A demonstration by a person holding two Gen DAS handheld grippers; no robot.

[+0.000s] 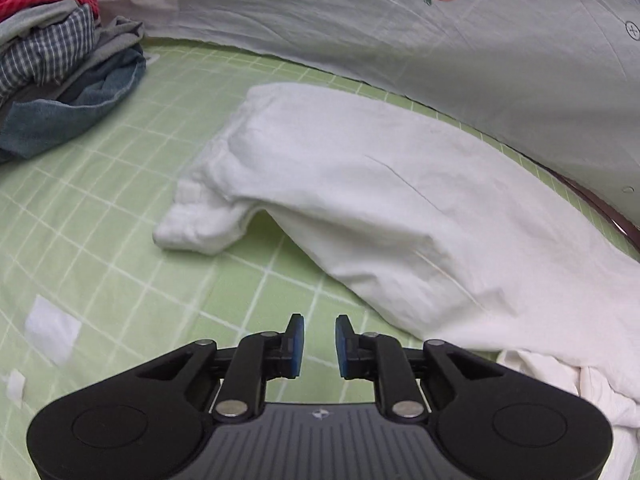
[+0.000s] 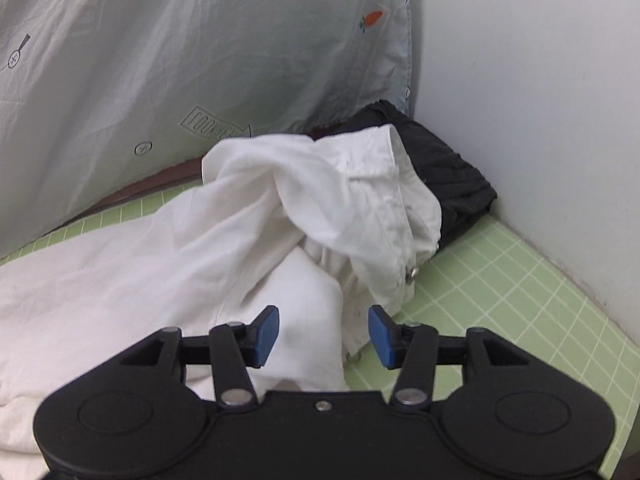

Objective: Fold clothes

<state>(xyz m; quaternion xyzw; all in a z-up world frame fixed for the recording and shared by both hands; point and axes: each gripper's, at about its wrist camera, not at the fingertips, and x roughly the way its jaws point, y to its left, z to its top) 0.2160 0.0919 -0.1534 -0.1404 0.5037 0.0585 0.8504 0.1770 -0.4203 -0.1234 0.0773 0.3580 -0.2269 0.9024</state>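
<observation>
On the bed: a pair of white cotton trousers (image 1: 360, 200) is lying on a pale green sheet printed with a white grid (image 1: 100, 220), creased and soft.
Long axis: the trousers are running diagonally in the left wrist view — elasticated cuffs (image 1: 192, 224) pointing toward the far left, legs widening toward the near right.
Waist end: in the right wrist view the waistband (image 2: 384, 200) is bunching upward in a crumpled heap, with a small metal snap button (image 2: 410, 274) showing at its lower edge.
Behind the waist: a folded black ribbed garment (image 2: 452, 172) is sitting in the corner, touching the white fabric.
Backdrop: a wrinkled grey sheet with a small orange carrot print (image 1: 400, 40) is hanging along the far side.
Far left: a rumpled pile of checked, grey and blue denim clothes (image 1: 60, 80) is resting well apart from the trousers.
Left gripper (image 1: 319, 346): blue pads are standing narrowly parted, holding nothing, above bare sheet just beside the trouser leg.
Right gripper (image 2: 324, 336): pads are standing wide apart — white fabric is lying between them, not pinched.
</observation>
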